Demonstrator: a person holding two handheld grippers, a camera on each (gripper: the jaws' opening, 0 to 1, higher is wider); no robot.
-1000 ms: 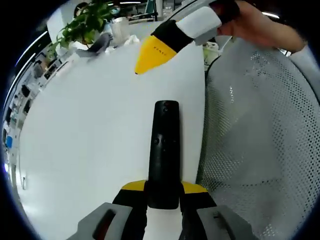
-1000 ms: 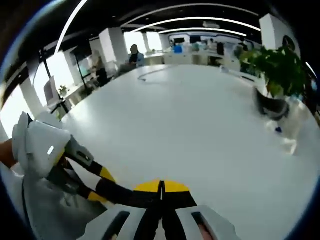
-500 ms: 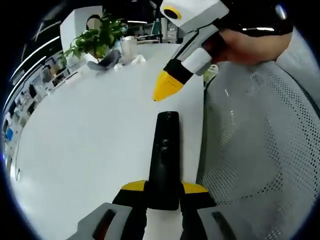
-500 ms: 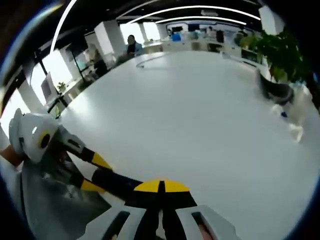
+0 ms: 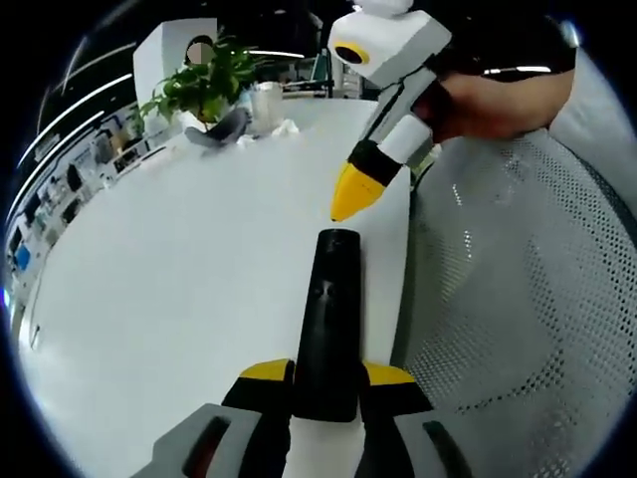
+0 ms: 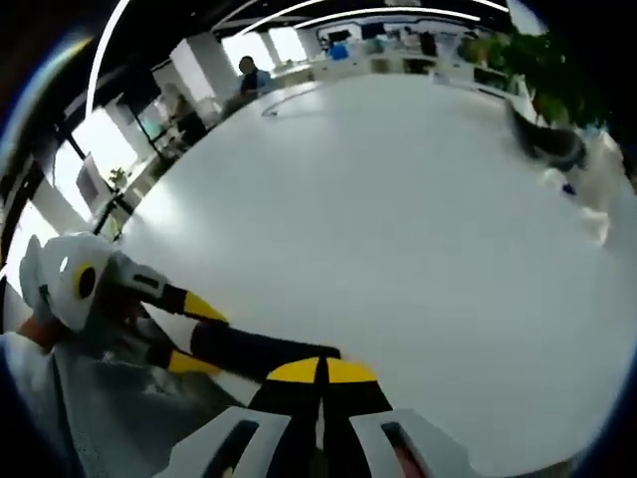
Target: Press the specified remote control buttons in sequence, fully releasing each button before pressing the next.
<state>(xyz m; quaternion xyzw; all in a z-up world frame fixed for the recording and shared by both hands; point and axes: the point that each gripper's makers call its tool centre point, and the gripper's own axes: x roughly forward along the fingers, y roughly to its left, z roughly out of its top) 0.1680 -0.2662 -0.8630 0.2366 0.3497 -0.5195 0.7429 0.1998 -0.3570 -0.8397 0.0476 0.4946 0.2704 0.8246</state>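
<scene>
Office lighting and a potted plant point(image 5: 204, 85) are framing the far end of a broad white worktop point(image 5: 169, 299) in the left gripper view, with a white mesh chair back point(image 5: 508, 299) crowding its right side. I am holding the black remote control point(image 5: 326, 329) at its near end, my left gripper point(image 5: 325, 383) clamped on the slim body with its yellow-tipped jaws on either side, the remote pointing away over the worktop near its edge. My right gripper point(image 5: 353, 194) is hanging just beyond the remote's far tip, jaws together in a yellow point, apart from the casing.

Across the same worktop in the right gripper view, people are sitting at distant desks. My right gripper point(image 6: 320, 373) is showing its jaws pressed together, and the left gripper point(image 6: 189, 334) is coming in from the left with the remote point(image 6: 259, 349) between its jaws.

I am judging the remote light, rigid and smooth-sided, so it may be slipping or tilting under a press; gripping the button-free near end and pressing gently, straight down, is looking safest.
</scene>
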